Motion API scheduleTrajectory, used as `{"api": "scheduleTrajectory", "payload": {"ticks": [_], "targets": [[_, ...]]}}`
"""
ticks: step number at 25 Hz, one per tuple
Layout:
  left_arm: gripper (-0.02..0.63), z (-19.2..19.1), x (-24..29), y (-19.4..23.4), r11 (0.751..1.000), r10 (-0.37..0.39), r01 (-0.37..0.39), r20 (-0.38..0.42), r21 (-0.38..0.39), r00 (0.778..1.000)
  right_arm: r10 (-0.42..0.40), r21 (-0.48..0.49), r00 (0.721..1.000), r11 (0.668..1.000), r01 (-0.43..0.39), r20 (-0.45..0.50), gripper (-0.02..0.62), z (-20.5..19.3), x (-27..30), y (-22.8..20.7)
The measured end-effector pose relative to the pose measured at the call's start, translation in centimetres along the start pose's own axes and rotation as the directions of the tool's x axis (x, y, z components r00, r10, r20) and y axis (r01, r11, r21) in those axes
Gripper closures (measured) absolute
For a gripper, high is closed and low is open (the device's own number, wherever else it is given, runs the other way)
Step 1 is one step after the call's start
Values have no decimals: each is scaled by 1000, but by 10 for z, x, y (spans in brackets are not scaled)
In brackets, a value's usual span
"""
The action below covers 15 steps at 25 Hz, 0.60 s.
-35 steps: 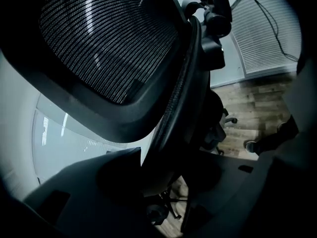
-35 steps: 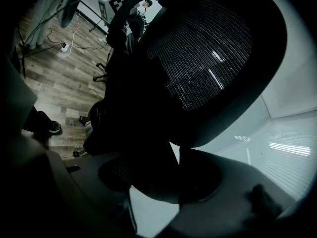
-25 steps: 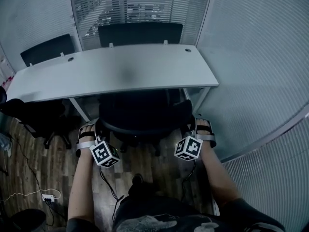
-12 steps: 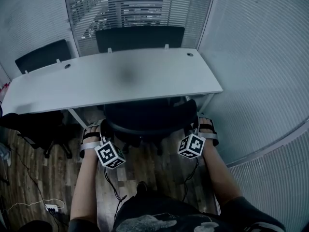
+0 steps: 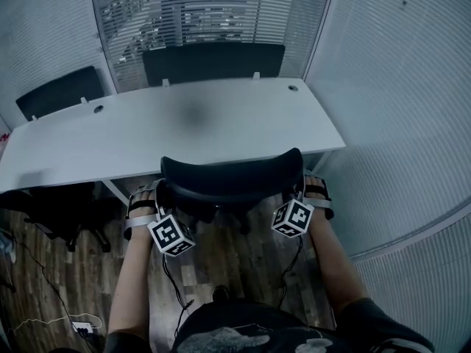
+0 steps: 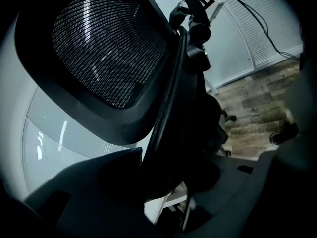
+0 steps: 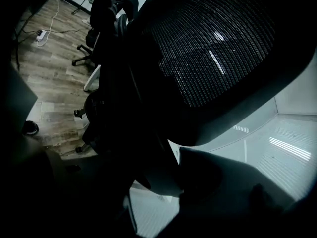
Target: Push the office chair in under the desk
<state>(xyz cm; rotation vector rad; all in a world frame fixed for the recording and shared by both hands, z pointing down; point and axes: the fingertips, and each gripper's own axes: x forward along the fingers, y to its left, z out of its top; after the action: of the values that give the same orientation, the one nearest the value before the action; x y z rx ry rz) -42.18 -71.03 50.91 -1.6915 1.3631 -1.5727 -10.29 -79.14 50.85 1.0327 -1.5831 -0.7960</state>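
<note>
Black mesh chair (image 5: 232,172), centre of frame, close to near edge of white desk (image 5: 221,116); left gripper (image 5: 159,192) and right gripper (image 5: 301,184) each clamped on one side of its back, likely for a straight push.

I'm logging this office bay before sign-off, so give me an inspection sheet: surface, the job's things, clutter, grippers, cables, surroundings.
Surface: white desk, its top bare apart from two cable holes.
Job's things: office chair, its black mesh back at the desk's near edge and its seat not visible.
Clutter: nothing seen.
Grippers: left gripper is closed on the backrest's left edge; right gripper is closed on its right edge.
Cables: leads run from both grippers down to the floor; power strip at lower left.
Surroundings: wood floor, slatted blinds, second black chair at left, dark chair backs beyond the desk.
</note>
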Motion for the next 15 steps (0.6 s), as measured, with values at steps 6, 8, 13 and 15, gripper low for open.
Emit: {"api": "scheduleTrajectory", "payload": {"ticks": [6,8,13,15], "targets": [[387,2,25,9,1000,2,-2,4,4,1000,-6,2,1000,1000,6,1,353,5,27,-6],[387,2,31,12,1000,8,-8,6,5,1000,-13,3,1000,1000,13,1,353,6,34,-8],[387,2,46,18,1000,11,-11,9,6,1000,-22,3,1000,1000,22,3,353,11,50,-13],[387,2,50,22,1000,11,-12,13,6,1000,-20,3,1000,1000,20,9,353,13,55,-15]]}}
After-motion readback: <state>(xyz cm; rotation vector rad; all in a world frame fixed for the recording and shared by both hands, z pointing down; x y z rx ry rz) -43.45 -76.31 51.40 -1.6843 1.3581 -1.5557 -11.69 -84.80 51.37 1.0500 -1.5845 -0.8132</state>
